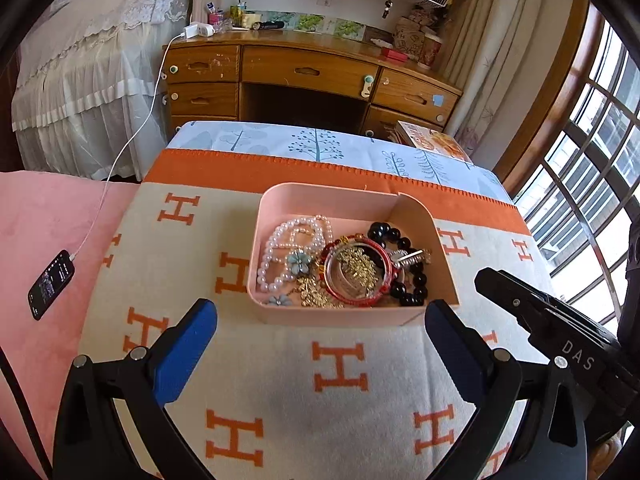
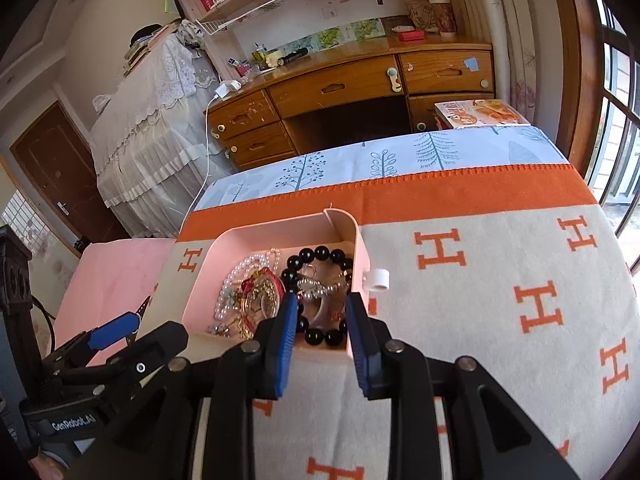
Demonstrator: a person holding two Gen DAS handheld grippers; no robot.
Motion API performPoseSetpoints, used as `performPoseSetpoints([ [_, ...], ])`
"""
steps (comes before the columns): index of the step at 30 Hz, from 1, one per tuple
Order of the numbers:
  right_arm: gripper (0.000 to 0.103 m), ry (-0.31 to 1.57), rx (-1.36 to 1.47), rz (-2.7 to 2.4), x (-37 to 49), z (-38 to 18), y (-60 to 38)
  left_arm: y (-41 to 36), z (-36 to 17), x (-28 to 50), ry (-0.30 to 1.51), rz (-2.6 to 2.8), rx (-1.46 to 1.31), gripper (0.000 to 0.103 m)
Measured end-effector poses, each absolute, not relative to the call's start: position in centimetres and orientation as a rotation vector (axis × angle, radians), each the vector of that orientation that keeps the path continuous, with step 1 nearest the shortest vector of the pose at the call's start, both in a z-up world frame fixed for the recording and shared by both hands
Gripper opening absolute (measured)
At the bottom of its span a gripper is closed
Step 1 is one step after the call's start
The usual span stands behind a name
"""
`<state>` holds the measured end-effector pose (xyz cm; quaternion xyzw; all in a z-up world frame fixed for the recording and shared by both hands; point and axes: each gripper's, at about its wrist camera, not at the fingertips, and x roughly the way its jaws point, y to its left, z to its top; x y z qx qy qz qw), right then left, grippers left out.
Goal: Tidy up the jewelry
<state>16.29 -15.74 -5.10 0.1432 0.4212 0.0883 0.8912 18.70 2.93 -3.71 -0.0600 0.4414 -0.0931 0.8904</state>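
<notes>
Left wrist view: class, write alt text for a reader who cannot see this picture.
A pink tray holding a pearl strand, a red bangle, a black bead bracelet and gold pieces sits on an orange-and-cream H-patterned blanket. The left gripper, jaws wide open, frames the tray's near edge; a phone charges at left.

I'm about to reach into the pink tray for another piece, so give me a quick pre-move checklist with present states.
1. Right gripper empty, fingers apart: ok.
2. Left gripper wide open, nothing between its fingers: ok.
3. Pink plastic tray flat on the H-patterned blanket: ok.
4. Black bead bracelet lying free of the silver piece across it: not ok.
5. Red bangle clear of the gold chain inside it: not ok.
6. White pearl strand untangled: cannot tell.
</notes>
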Motion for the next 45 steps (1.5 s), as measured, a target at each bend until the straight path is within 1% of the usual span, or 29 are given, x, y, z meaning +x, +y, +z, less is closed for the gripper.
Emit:
performPoseSetpoints([
  [5,0.034,0.847,0.278,0.152,11.7,-4.6,-16.4,1.5,-3.6,14.9,0.910,-0.217,-0.108,0.102],
  [7,0.042,0.842,0.276,0.136,10.0,-4.6,-16.7,0.7,-3.7,13.2,0.906,-0.221,-0.089,0.102],
  [8,0.044,0.839,0.271,0.124,9.1,-4.6,-16.8,0.3,-3.7,12.2,0.901,-0.223,-0.074,0.102],
  [10,0.053,0.829,0.250,0.098,7.3,-4.5,-17.0,-0.4,-3.7,10.4,0.883,-0.234,-0.044,0.102],
  [13,0.058,0.805,0.197,0.053,4.6,-4.6,-16.9,-1.2,-3.8,7.8,0.859,-0.234,-0.002,0.102],
  [19,0.059,0.815,0.203,0.039,0.8,-5.5,-17.5,-1.2,-4.3,4.4,0.859,-0.207,-0.013,0.102],
  [24,0.059,0.788,0.186,0.035,-1.2,-5.4,-17.4,-0.8,-4.5,2.6,0.867,-0.195,-0.040,0.102],
  [37,0.059,0.744,0.176,0.051,-3.3,-5.1,-17.0,-1.2,-2.9,-1.0,0.767,-0.137,0.007,0.102],
  [45,0.059,0.722,0.172,0.033,-3.9,-4.8,-17.2,-1.5,-2.6,-1.2,0.758,-0.133,0.009,0.102],
])
